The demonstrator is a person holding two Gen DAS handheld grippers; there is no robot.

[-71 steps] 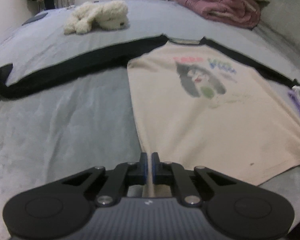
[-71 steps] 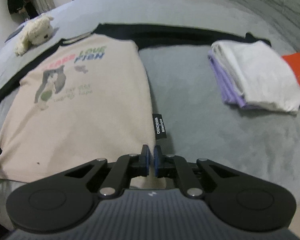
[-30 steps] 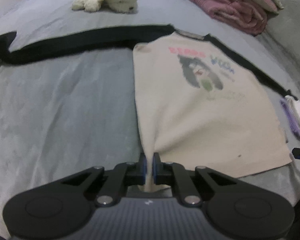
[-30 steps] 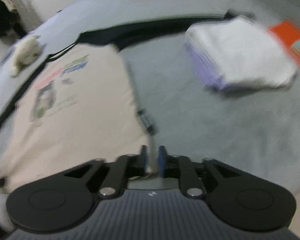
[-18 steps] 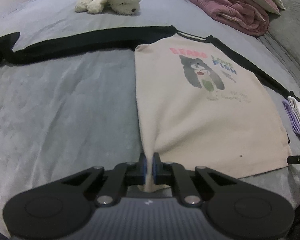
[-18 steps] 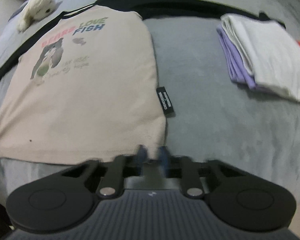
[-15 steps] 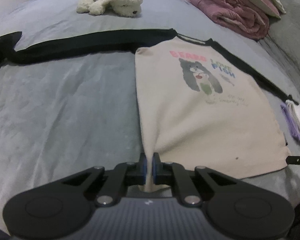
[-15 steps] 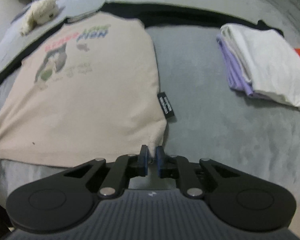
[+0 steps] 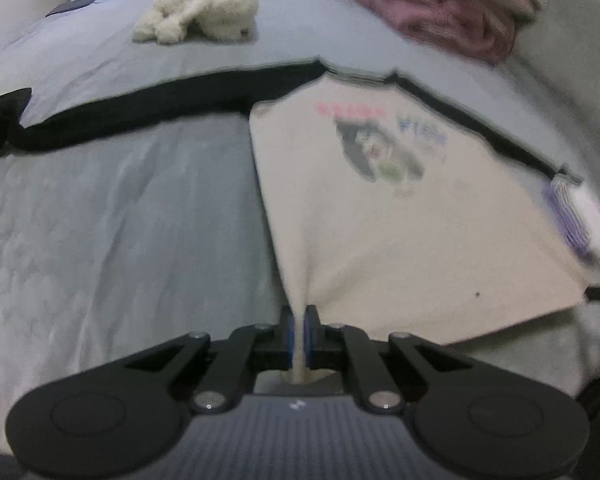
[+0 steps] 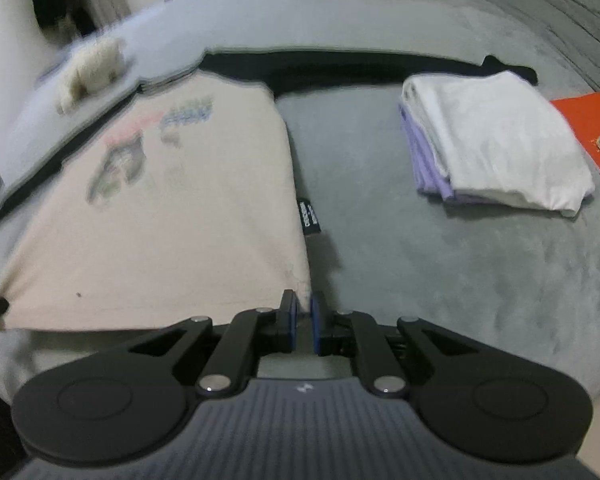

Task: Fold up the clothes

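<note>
A cream shirt with a bear print and long black sleeves lies flat on the grey bed, front up, sleeves spread out. My left gripper is shut on the shirt's near left hem corner, and the cloth runs between its pads. In the right wrist view the same shirt fills the left side. My right gripper is shut on the near right hem corner, just below the black side tag. Each view catches the other gripper's dark tip at its edge.
A folded white and lilac stack rests on the bed right of the shirt, beside an orange book. A cream plush toy lies beyond the collar. Pink blankets are piled at the far right corner.
Both grippers keep their hold on the hem corners. Both views have shifted and blurred a little, and the shirt sits slightly lower and closer in the frames than half a second ago.
</note>
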